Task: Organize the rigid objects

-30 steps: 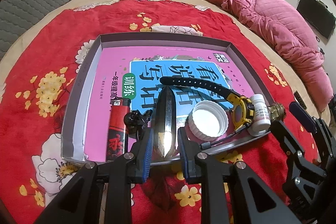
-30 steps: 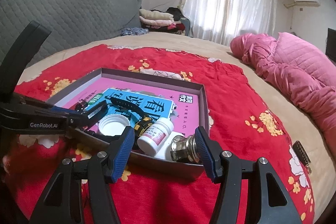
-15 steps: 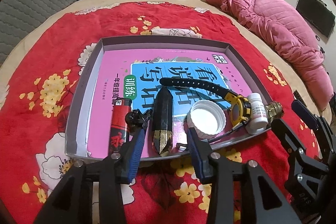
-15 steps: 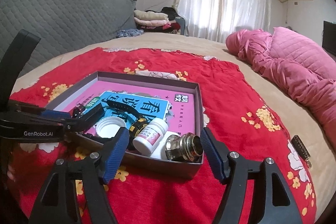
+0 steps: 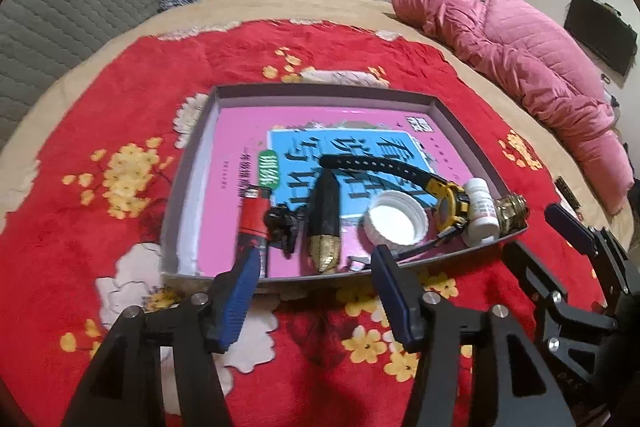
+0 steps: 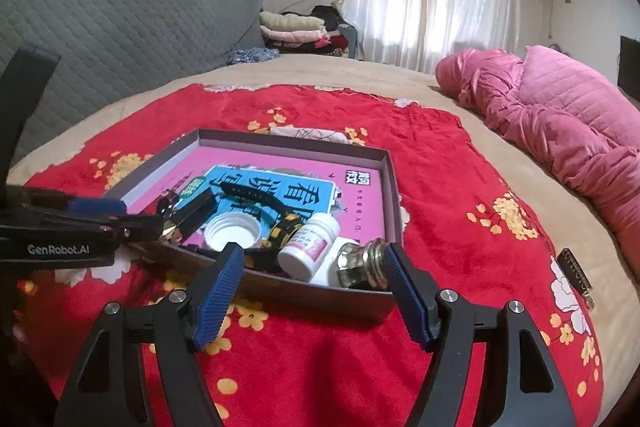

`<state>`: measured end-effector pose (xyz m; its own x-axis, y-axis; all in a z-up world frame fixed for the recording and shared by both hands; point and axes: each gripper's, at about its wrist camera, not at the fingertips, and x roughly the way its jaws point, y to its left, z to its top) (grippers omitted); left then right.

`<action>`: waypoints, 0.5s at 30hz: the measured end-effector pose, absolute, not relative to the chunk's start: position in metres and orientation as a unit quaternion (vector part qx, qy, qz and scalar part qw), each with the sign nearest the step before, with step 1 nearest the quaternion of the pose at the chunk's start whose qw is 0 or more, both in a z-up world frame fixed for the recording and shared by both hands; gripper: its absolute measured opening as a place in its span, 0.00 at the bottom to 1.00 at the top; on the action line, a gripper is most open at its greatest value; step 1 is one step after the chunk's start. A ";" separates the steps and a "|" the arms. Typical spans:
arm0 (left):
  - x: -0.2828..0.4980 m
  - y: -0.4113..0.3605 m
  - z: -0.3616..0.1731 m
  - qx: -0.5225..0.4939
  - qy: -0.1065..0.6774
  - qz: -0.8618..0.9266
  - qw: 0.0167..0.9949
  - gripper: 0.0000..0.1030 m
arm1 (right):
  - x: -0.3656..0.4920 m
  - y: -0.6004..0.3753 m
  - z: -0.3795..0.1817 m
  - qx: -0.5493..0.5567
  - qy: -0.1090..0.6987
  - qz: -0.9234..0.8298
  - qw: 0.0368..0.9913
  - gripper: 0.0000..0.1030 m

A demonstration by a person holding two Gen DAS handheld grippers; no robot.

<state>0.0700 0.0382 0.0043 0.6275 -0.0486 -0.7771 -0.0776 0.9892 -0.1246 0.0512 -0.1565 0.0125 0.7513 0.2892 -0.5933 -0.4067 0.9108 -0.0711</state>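
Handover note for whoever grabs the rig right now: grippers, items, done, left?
Left gripper: open, empty, at the near rim of the grey cardboard tray.
Right gripper: open, empty, at the tray's near right corner.
In tray, on the pink book: red lighter, dark gold-tipped pointed piece, white plastic lid, yellow-black watch, white pill bottle, brass fitting.
Done: all these are in the tray.
Left: nothing obvious; a small dark tag lies on the red blanket.

Blanket [image 5: 120, 131]: plush red cloth
Tray [image 5: 328, 91]: matt grey cardboard
Book [image 5: 248, 131] in tray: glossy paper
Bottle cap [image 5: 394, 223]: smooth white plastic
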 end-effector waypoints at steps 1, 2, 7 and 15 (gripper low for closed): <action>0.068 0.040 0.006 -0.075 0.429 0.014 0.900 0.56 | 0.049 -0.155 0.013 -0.099 0.300 0.188 0.930 0.72; 0.065 0.042 0.008 -0.078 0.426 0.019 0.901 0.56 | 0.047 -0.154 0.014 -0.099 0.301 0.189 0.930 0.72; 0.051 0.042 0.017 -0.068 0.413 0.036 0.907 0.58 | 0.040 -0.152 0.019 -0.091 0.309 0.185 0.928 0.72; 0.032 0.036 0.024 -0.054 0.409 0.037 0.910 0.58 | 0.026 -0.151 0.025 -0.088 0.325 0.177 0.925 0.74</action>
